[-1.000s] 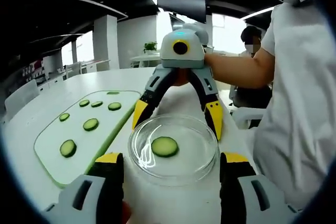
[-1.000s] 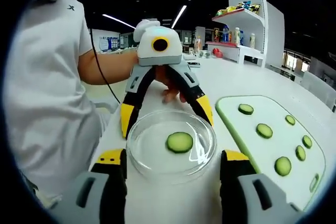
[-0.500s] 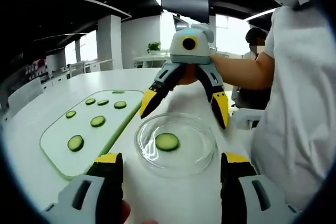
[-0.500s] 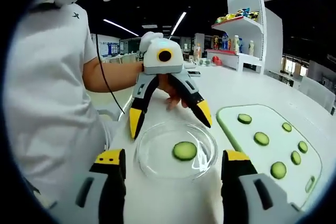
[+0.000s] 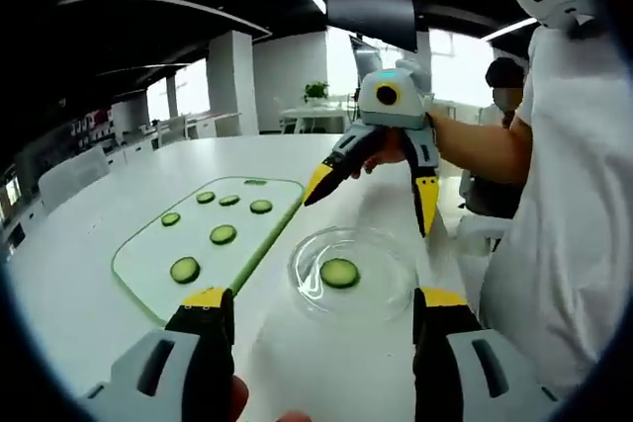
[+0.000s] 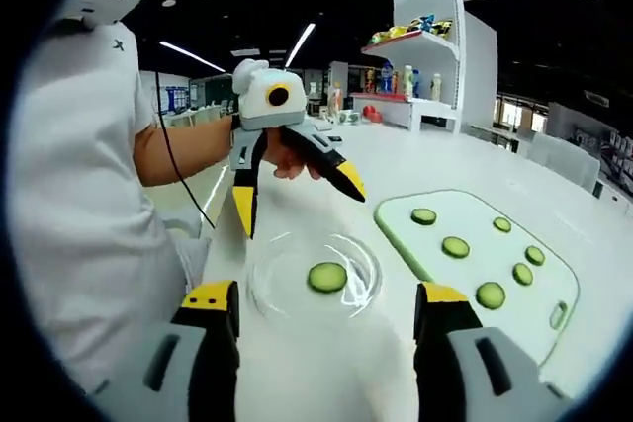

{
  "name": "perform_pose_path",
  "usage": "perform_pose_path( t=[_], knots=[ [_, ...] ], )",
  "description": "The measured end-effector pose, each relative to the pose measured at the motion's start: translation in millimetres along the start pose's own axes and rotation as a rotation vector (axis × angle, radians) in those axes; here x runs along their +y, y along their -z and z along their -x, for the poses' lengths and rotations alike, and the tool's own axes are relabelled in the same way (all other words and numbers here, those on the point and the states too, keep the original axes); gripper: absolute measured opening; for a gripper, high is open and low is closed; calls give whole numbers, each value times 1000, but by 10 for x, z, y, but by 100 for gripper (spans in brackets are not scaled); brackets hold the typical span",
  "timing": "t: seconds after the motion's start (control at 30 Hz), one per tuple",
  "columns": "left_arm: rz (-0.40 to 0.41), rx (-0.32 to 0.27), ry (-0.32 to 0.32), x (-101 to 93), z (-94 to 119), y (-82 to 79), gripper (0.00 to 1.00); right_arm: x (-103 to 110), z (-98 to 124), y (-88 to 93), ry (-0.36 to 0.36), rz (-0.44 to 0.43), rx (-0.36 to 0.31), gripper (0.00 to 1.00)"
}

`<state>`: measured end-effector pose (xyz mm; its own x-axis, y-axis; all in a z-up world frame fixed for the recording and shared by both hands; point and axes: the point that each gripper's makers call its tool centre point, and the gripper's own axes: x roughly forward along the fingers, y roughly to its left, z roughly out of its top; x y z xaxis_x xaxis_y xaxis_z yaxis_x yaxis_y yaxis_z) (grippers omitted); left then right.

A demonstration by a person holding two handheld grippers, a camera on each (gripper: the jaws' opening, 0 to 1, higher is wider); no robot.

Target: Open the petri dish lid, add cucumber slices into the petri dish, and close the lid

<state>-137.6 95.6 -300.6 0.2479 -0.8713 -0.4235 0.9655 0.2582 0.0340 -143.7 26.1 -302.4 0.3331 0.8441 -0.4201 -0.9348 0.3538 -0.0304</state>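
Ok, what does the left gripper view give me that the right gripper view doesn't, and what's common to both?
Left gripper view: the right tool, open, beyond the petri dish, with a potted plant and a white pillar far behind.

Right gripper view: the left tool, open, and a white shelf unit with colourful items.

Both: the petri dish holding one cucumber slice, the green-edged board with more slices beside it, the white table, and the person's white shirt.
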Motion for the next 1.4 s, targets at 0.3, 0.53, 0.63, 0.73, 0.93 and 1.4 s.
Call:
perform_pose_path(
  t=[0.3,0.53,0.63,0.73,0.93,1.4],
  knots=[
    [20,88,-15,-58,71,147,73,21,177,50,17,-53,28,70],
    [51,121,-59,-17,166,174,73,-9,333,152,69,-78,91,69],
    [59,122,-68,-23,191,161,72,-69,421,146,111,-112,91,69],
    [49,125,-86,-32,239,148,72,-108,500,158,143,-128,98,69],
    [55,143,-100,-49,304,156,72,-149,608,173,191,-163,103,67],
    [48,185,-99,-165,384,158,72,-8,778,169,227,-108,134,68]
  ],
)
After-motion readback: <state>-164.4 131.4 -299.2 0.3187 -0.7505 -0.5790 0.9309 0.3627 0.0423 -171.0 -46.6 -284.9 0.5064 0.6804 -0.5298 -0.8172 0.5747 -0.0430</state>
